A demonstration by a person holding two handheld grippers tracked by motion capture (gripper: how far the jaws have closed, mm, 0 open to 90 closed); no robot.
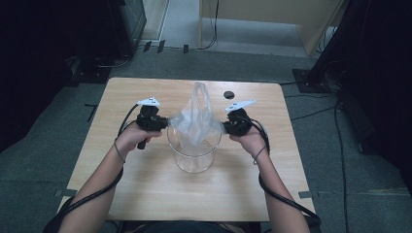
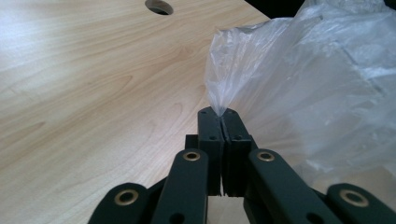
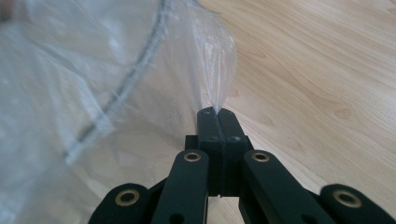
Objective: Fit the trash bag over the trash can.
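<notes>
A clear plastic bag [image 1: 196, 116] is stretched over the mouth of a round glass bowl [image 1: 193, 154] in the middle of the wooden table [image 1: 145, 189]. My left gripper [image 1: 167, 122] is shut on the bag's left edge, and in the left gripper view the film [image 2: 299, 79] fans out from the closed jaw tips [image 2: 219, 112]. On the bag's right edge my right gripper [image 1: 224, 127] is shut too; the right gripper view has the film [image 3: 93, 84] pinched at the tips [image 3: 217, 111], with the bowl's rim [image 3: 126, 88] showing through it. One bag handle stands up above the bowl.
A round cable hole [image 1: 229, 94] sits in the table's far side, to the right of the bag. The person's forearms come in from the near edge at both sides of the bowl. Dark equipment and cables lie on the floor around the table.
</notes>
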